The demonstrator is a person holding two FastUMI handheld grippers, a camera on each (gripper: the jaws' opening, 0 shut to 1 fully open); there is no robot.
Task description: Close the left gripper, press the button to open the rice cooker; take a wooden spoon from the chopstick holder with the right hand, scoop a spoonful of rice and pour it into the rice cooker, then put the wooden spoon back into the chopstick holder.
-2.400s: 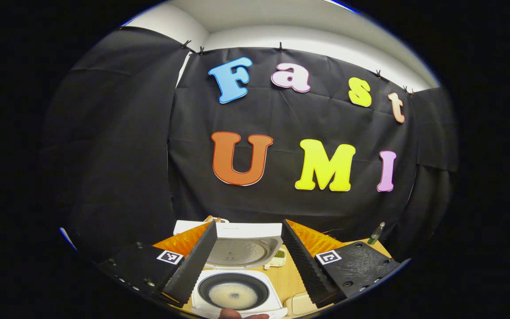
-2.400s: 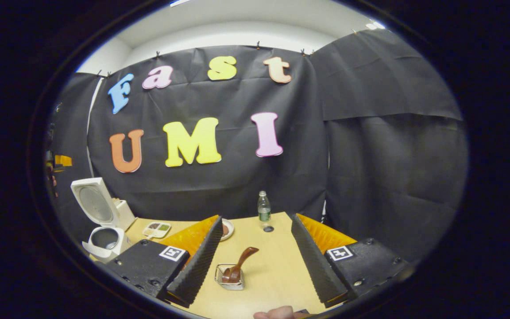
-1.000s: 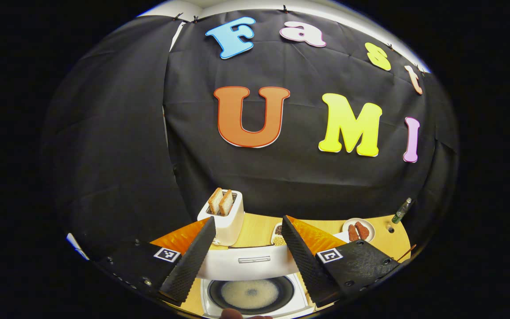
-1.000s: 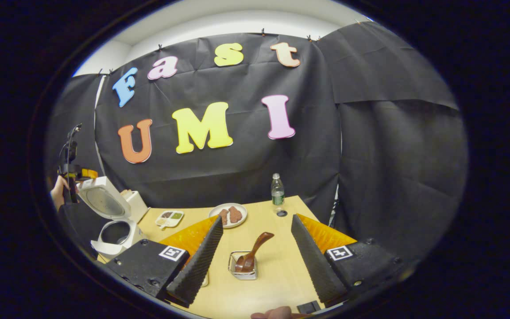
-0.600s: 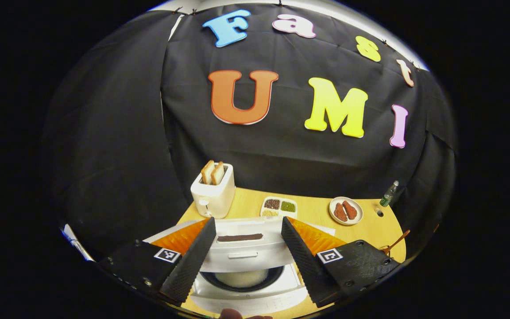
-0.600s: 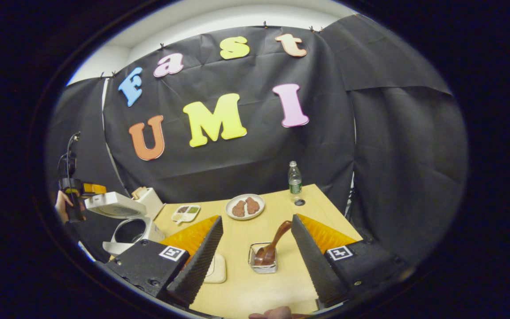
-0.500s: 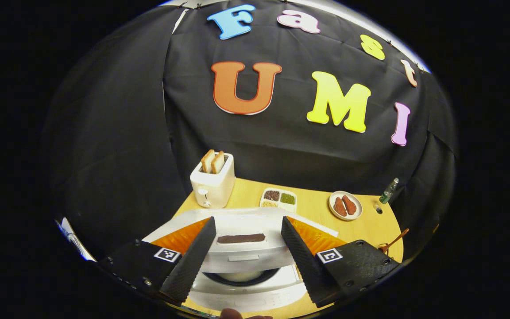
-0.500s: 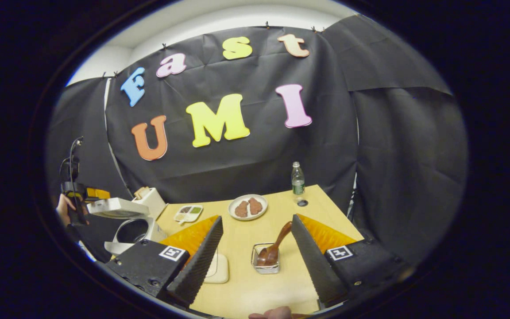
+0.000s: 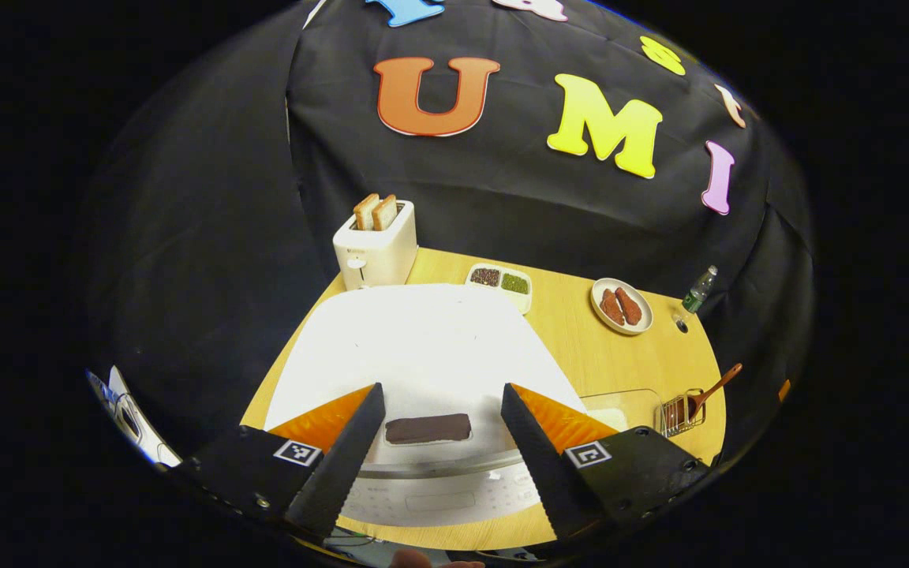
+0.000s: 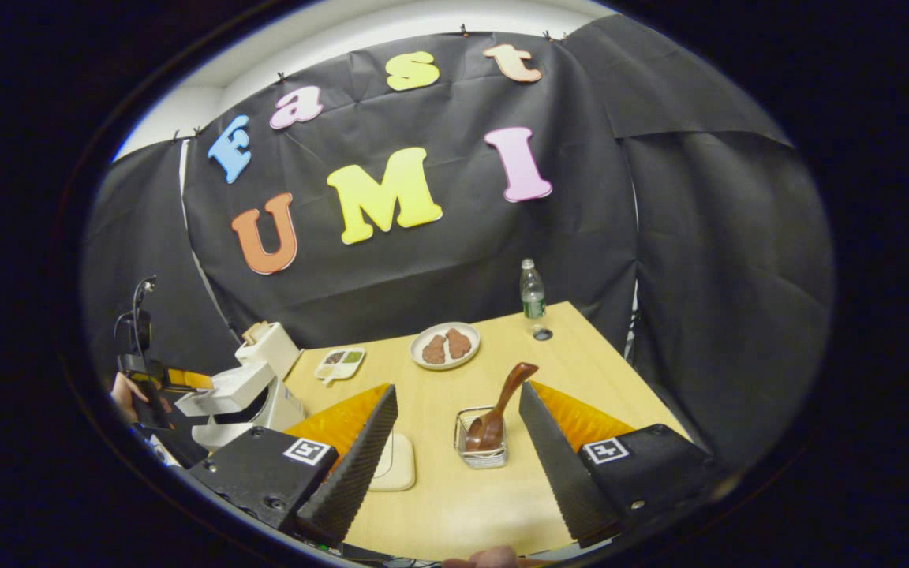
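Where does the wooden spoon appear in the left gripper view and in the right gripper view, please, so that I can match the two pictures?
Left gripper view: the wooden spoon is at the far right, leaning out of the wire chopstick holder near the table edge.
Right gripper view: the wooden spoon is near the centre, between this gripper's fingers, standing in the chopstick holder.
Shared landmark: the plate beside the water bottle.

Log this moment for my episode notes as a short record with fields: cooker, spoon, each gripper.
rice cooker: lid down, nearly or fully shut
wooden spoon: in chopstick holder, handle leaning up to the right
left gripper: open, over the lid's front edge
right gripper: open, above the table, holding nothing
toaster: two slices inside
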